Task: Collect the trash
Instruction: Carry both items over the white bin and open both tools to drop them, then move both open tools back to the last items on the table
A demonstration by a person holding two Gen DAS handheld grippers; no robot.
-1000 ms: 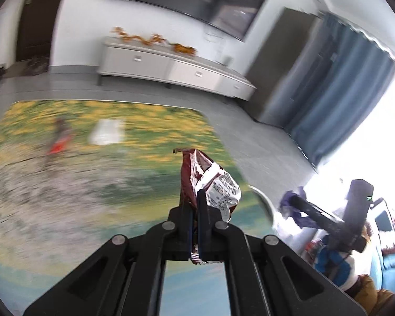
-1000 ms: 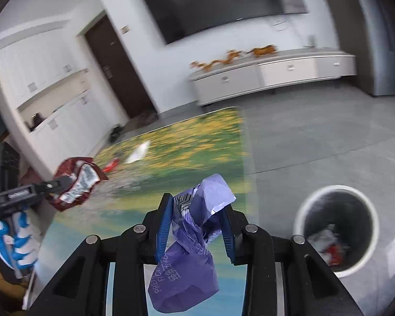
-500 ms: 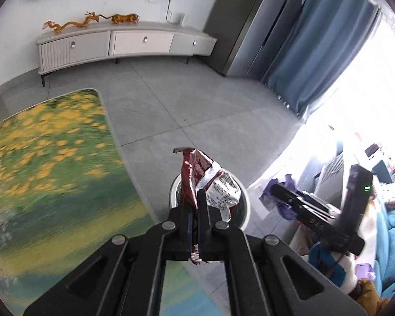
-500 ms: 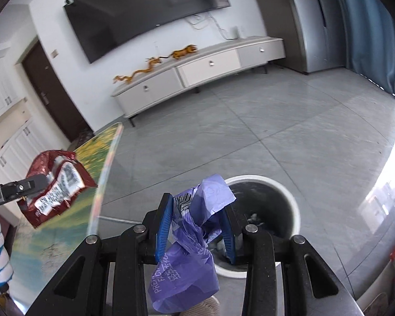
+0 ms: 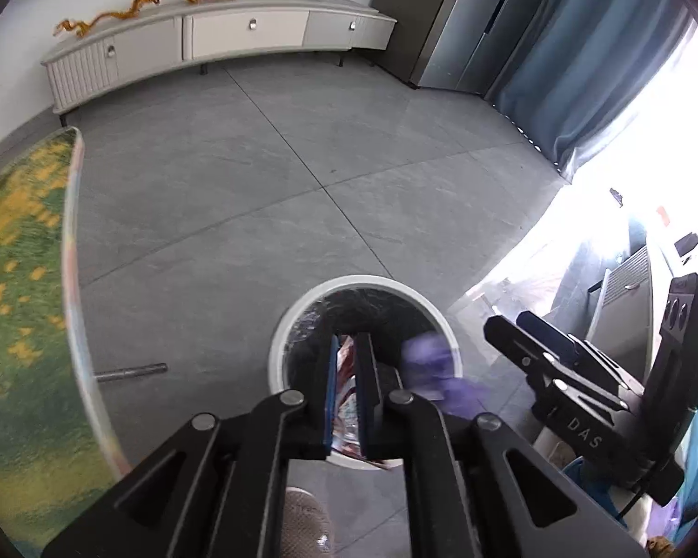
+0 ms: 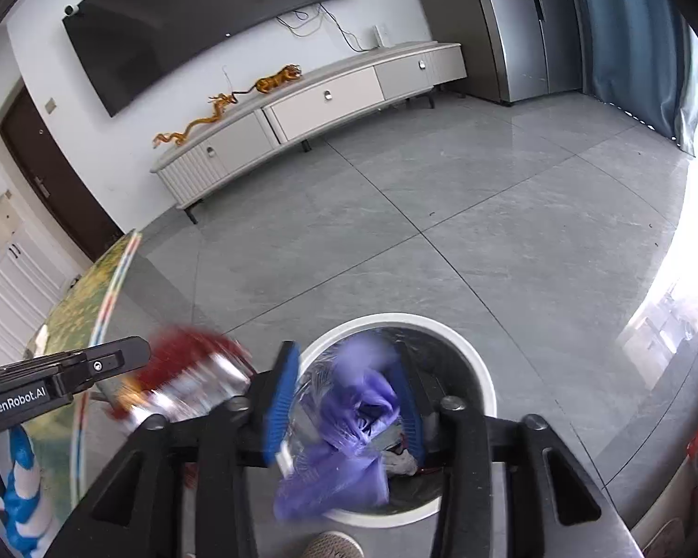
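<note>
A round bin with a white rim (image 5: 298,311) and a dark liner stands on the grey floor, right under both grippers. My left gripper (image 5: 349,339) is opening. The red snack wrapper (image 5: 346,362) sits low in the gap between its parted pads, and the right wrist view shows that wrapper (image 6: 191,381) blurred beside the left gripper's tip (image 6: 132,353). My right gripper (image 6: 344,353) is opening too, its blue pads well clear of the purple wrapper (image 6: 358,414), which is blurred above the bin's rim (image 6: 481,372). In the left wrist view the purple wrapper (image 5: 430,365) hangs over the bin beside the right gripper (image 5: 507,323).
A table with a green and yellow cover (image 5: 18,279) ends just left of the bin. A metal rod (image 5: 130,372) lies on the floor by it. A shoe tip (image 5: 302,525) is under the grippers. A TV cabinet (image 5: 209,37) lines the far wall.
Both grippers swung from over the table to over the bin and tipped downward. Both pairs of jaws have parted, and the red and purple wrappers have slipped lower and turned blurry.
</note>
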